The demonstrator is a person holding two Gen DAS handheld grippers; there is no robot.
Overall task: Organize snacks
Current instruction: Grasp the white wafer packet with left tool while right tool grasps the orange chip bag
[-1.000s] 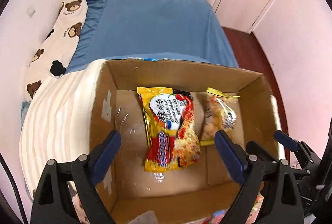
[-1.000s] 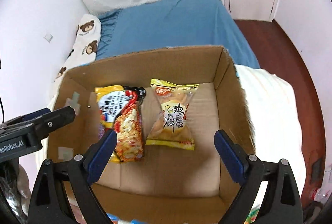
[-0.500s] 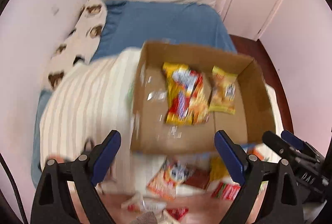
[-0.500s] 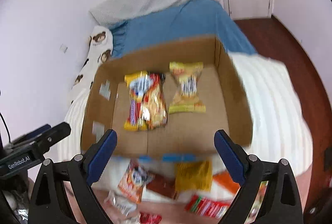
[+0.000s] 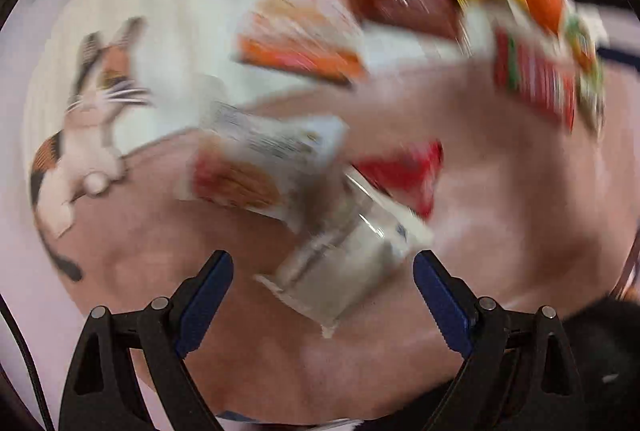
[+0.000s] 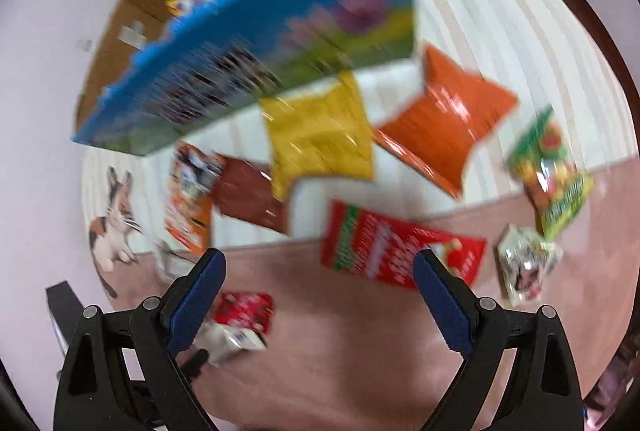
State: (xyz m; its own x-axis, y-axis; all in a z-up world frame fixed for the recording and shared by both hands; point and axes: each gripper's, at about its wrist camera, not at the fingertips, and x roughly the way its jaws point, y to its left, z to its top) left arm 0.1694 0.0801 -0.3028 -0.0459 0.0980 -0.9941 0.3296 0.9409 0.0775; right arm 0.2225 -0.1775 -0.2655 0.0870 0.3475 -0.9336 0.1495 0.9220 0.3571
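Both views are motion-blurred. My left gripper (image 5: 322, 285) is open and empty, low over a clear plastic packet (image 5: 344, 251) on the pink blanket; a white and orange packet (image 5: 260, 167) and a small red packet (image 5: 404, 171) lie just beyond. My right gripper (image 6: 318, 287) is open and empty above a red packet (image 6: 392, 251). A yellow packet (image 6: 320, 135), an orange packet (image 6: 444, 119), a green packet (image 6: 556, 171) and a brown packet (image 6: 248, 191) lie further off. The cardboard box (image 6: 256, 43), blue-printed outside, holds two packets.
A striped white blanket with a cat print (image 5: 92, 103) covers the bed under the snacks; the cat print also shows in the right view (image 6: 114, 215). A pale crinkled packet (image 6: 528, 263) lies at the right and a small red packet (image 6: 244, 311) by my left finger.
Both grippers have pulled back from the box and swung down over the loose snacks in front of it. Both stayed open and empty.
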